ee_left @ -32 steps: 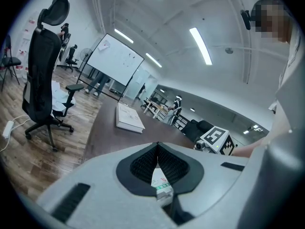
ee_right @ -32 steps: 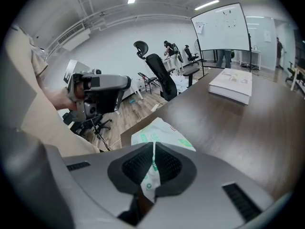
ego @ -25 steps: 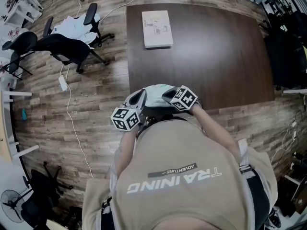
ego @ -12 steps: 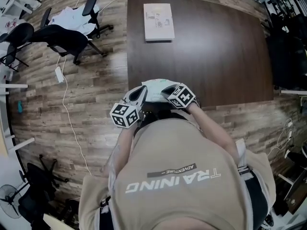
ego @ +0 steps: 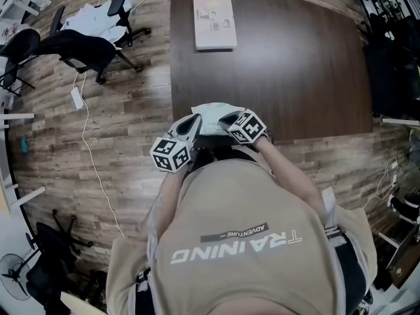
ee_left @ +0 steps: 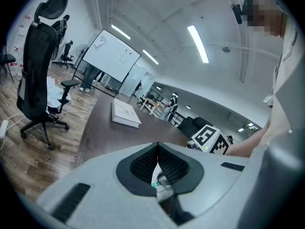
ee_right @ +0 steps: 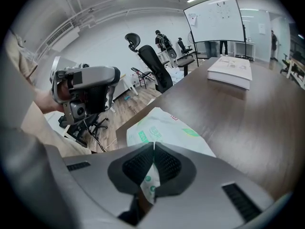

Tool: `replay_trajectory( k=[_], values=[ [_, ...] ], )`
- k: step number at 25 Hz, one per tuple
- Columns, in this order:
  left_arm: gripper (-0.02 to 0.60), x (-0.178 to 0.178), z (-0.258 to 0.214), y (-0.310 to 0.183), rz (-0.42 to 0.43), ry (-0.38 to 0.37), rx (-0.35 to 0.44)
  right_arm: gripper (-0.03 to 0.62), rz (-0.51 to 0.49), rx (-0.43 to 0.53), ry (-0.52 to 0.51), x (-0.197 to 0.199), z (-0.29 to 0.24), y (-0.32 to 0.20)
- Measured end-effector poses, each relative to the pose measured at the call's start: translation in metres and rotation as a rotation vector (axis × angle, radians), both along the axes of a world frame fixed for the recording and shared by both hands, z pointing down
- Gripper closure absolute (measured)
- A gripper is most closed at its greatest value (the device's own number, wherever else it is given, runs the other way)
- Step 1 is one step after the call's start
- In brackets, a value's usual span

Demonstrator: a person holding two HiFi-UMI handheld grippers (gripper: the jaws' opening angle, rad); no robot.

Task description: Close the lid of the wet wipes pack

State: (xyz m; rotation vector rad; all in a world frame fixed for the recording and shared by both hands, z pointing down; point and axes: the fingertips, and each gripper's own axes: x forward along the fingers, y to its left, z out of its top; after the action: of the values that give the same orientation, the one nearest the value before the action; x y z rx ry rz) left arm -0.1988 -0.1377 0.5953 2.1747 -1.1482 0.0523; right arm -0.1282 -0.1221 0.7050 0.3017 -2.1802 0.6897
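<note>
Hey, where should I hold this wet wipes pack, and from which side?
Grip the thin flat seams at its two ends, coming in from either side. The pack looks soft and puffy in the middle, likely too wide for the jaws, while the flat seams slip between them. The left gripper and right gripper are each shut on one end.

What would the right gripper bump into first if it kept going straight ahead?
The right gripper is shut on the wet wipes pack, which fills its path. Past that, probably only the table, though depth is hard to judge.
</note>
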Motion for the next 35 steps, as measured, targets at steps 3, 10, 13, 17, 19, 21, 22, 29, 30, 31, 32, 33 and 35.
replay_trajectory(
  k=[3, 10, 13, 17, 19, 21, 22, 29, 30, 31, 32, 33, 35],
  values=[
    [0.572, 0.004, 0.002, 0.0, 0.006, 0.006, -0.004, 0.577, -0.001, -0.013, -0.005, 0.001, 0.0, 0.0],
    [0.572, 0.014, 0.006, 0.001, 0.025, 0.021, -0.003, 0.577, -0.007, 0.018, 0.025, 0.002, 0.002, 0.0],
    [0.572, 0.015, 0.005, 0.001, 0.023, 0.021, 0.001, 0.578, -0.013, 0.017, 0.031, 0.001, 0.002, 0.001],
    [0.572, 0.014, 0.003, 0.0, 0.019, 0.012, 0.008, 0.577, -0.025, 0.024, 0.039, 0.0, 0.003, 0.001],
    [0.572, 0.012, 0.002, -0.001, 0.016, 0.004, 0.01, 0.578, -0.03, 0.032, 0.051, -0.001, 0.004, 0.0],
    [0.572, 0.012, 0.001, 0.0, 0.01, -0.002, 0.009, 0.577, -0.036, 0.033, 0.057, -0.001, 0.004, 0.001],
    [0.572, 0.013, -0.001, -0.001, 0.007, -0.004, 0.011, 0.578, -0.035, 0.029, 0.054, 0.0, 0.003, 0.002],
    [0.572, 0.011, -0.022, -0.01, 0.002, -0.037, 0.063, 0.58, -0.023, 0.048, -0.02, 0.005, -0.018, -0.002],
    [0.572, 0.01, -0.024, -0.011, -0.001, -0.04, 0.068, 0.58, -0.016, 0.054, -0.034, 0.007, -0.022, -0.004],
    [0.572, 0.009, -0.027, -0.012, -0.004, -0.044, 0.072, 0.58, -0.01, 0.062, -0.048, 0.009, -0.028, -0.006],
    [0.572, 0.009, -0.03, -0.012, -0.007, -0.049, 0.076, 0.58, -0.004, 0.075, -0.064, 0.012, -0.035, -0.008],
    [0.572, 0.009, -0.034, -0.013, -0.01, -0.053, 0.082, 0.58, 0.001, 0.091, -0.079, 0.014, -0.043, -0.011],
    [0.572, 0.006, -0.043, -0.015, -0.019, -0.061, 0.096, 0.58, 0.011, 0.128, -0.115, 0.015, -0.062, -0.018]
  ],
)
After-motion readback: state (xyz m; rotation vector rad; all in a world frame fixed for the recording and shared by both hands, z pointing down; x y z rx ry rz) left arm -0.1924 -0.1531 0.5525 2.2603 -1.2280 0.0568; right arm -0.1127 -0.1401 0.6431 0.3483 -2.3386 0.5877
